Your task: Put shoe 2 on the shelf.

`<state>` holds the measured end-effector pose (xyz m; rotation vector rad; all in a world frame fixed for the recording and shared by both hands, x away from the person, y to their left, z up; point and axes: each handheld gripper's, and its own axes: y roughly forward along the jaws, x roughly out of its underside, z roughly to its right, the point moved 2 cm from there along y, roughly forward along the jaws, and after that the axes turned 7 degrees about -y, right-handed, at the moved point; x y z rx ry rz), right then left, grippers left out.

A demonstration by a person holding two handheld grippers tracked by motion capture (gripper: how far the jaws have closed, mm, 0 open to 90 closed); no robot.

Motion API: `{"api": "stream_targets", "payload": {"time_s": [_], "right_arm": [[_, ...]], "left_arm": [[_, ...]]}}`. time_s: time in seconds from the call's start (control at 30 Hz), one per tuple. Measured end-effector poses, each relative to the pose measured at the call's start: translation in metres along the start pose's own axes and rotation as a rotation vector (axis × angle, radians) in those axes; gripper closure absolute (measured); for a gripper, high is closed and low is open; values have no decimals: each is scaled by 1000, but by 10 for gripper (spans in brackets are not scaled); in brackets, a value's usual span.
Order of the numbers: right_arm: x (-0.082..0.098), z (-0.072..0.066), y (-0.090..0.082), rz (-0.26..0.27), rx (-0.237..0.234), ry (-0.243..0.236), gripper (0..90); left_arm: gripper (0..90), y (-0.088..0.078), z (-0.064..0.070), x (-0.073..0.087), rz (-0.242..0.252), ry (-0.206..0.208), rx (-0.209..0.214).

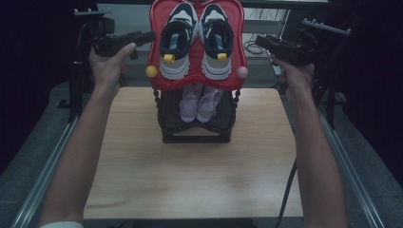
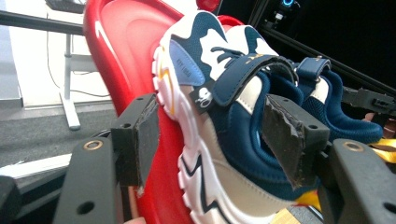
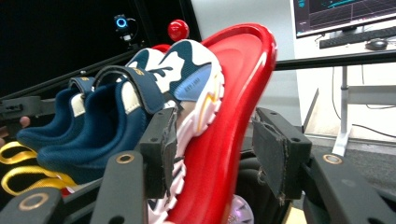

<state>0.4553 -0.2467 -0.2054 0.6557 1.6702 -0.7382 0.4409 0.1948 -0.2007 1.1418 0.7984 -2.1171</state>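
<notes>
From above, the left gripper [image 1: 142, 37] and right gripper [image 1: 261, 42] flank the red tray [image 1: 153, 52] atop a black rack [image 1: 197, 133] at the table's [image 1: 190, 175] far edge; two navy sneakers [image 1: 196, 40] sit on it.

The left gripper view shows jaws apart, straddling the tray rim and a sneaker.

The right gripper view shows jaws apart around the opposite rim, perhaps not yet touching.

Pink shoes [image 1: 200, 103] sit on the black lower shelf [image 1: 197, 124], centre frame; monitor [image 3: 343, 14] upper right.
</notes>
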Motion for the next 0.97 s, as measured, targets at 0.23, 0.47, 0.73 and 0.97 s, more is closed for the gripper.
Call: {"api": "stream_targets", "payload": {"time_s": [0.23, 0.47, 0.73, 0.97], "right_arm": [[12, 9, -7, -10, 17, 3, 507], [22, 16, -8, -22, 26, 13, 513], [24, 16, -8, -22, 29, 7, 513], [27, 16, -7, -22, 21, 6, 507]], "left_arm": [[371, -14, -9, 7, 1, -4, -4], [370, -24, -18, 12, 3, -10, -13], [370, -25, -19, 14, -2, -5, -17], [370, -23, -21, 16, -8, -4, -19]]}}
